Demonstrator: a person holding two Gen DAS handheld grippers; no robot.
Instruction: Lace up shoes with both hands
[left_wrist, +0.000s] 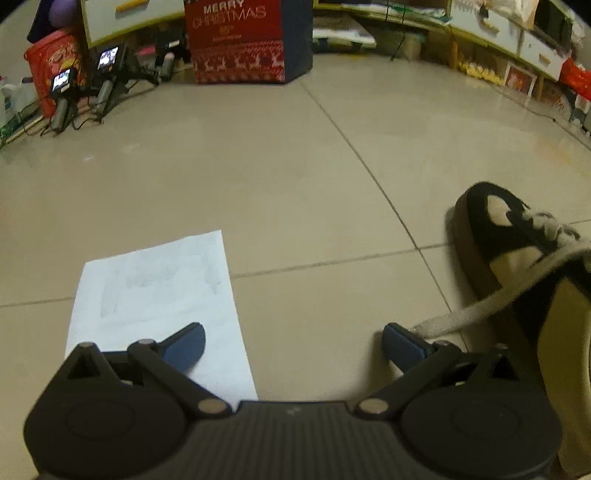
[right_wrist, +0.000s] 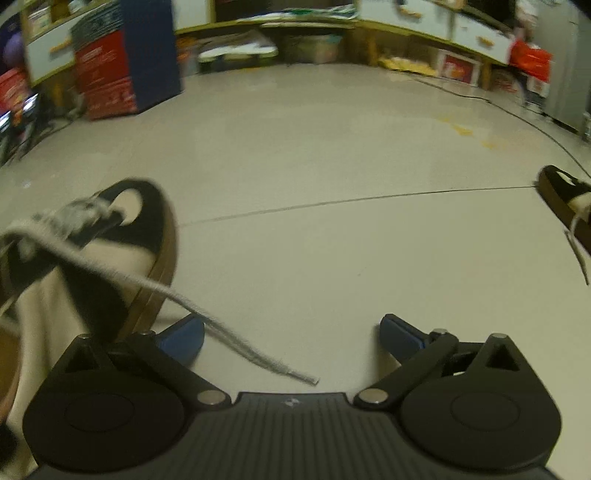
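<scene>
Shoe (left_wrist: 517, 258) at right edge of left view, lace (left_wrist: 476, 314) trailing beside the empty, spread left gripper (left_wrist: 291, 343); right gripper (right_wrist: 291, 339) likewise spread, lace end (right_wrist: 258, 354) between its fingers—grasping step, next calls for closing on each lace end.

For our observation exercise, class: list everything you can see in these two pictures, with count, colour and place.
shoe: two, black and cream with brown soles; one between the tools, a second at the right edge of the right view.
lace: one pale grey end on each side of the near shoe; the other end hangs loose, both unheld.
sheet of paper: one, white, flat on the floor.
Christmas box: one, red and navy, by the far shelves.
floor: beige tiles.
left tool: black with blue fingertips, open.
right tool: same, open.
</scene>
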